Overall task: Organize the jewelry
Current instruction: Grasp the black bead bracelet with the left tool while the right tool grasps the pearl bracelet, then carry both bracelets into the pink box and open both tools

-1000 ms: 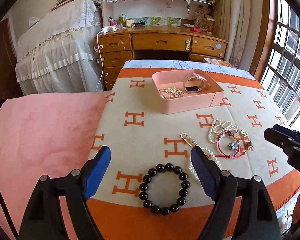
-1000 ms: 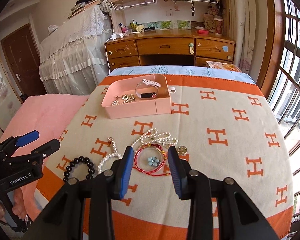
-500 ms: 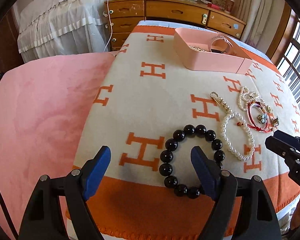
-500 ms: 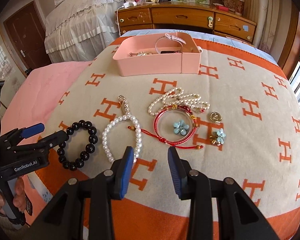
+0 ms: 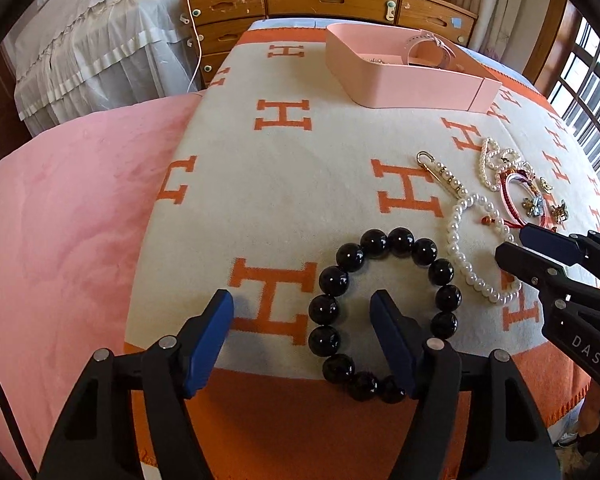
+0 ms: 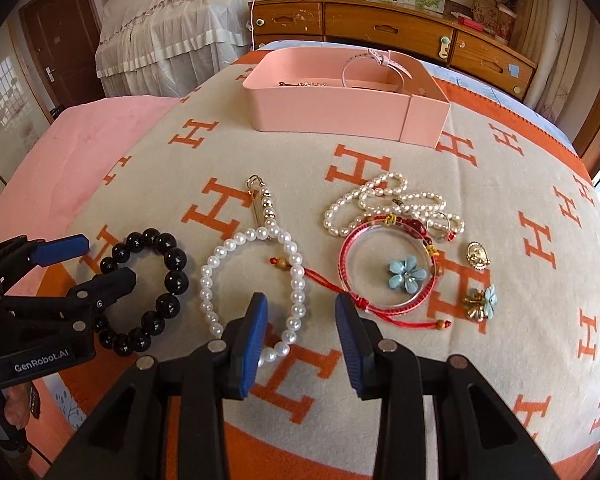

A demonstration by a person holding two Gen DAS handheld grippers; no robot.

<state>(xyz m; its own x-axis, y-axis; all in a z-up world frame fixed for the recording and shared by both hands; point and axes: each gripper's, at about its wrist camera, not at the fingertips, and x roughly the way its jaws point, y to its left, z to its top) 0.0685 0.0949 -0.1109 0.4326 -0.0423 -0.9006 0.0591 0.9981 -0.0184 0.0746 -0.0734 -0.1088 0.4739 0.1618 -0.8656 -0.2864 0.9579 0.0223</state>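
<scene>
The black bead bracelet (image 5: 384, 312) lies flat on the cream-and-orange H-patterned blanket (image 5: 300, 184), near its front orange border. The left gripper (image 5: 302, 318) is spread wide over it: one blue-padded finger sits inside the ring of beads, the other stands outside the ring on the blanket, so the bracelet's left arc lies between them, not yet pinched. Just beside it to the right lies a white pearl bracelet (image 6: 256, 280) with a gold clasp strap (image 6: 260, 204) running away from it toward the box. The right gripper (image 6: 300, 320) is also open, its fingers straddling the pearl loop's right side, one pad over the loop's inside and the other just outside near a red cord bracelet (image 6: 384, 268). That red bracelet encircles a blue flower charm (image 6: 407, 274); a looser pearl strand (image 6: 384, 204) is heaped touching its far edge, a gold pendant (image 6: 478, 255) sits to its right, and a second flower brooch (image 6: 480, 302) lies nearer the front. Farther back on the blanket stands a pink open box (image 6: 340, 112), holding a pale pink watch strap (image 6: 374, 62) that rises above its rim and a thin gold chain (image 6: 304, 84). Behind the bed stands a wooden dresser (image 6: 380, 26), and a pink quilt (image 5: 68, 216) spreads to the left.
</scene>
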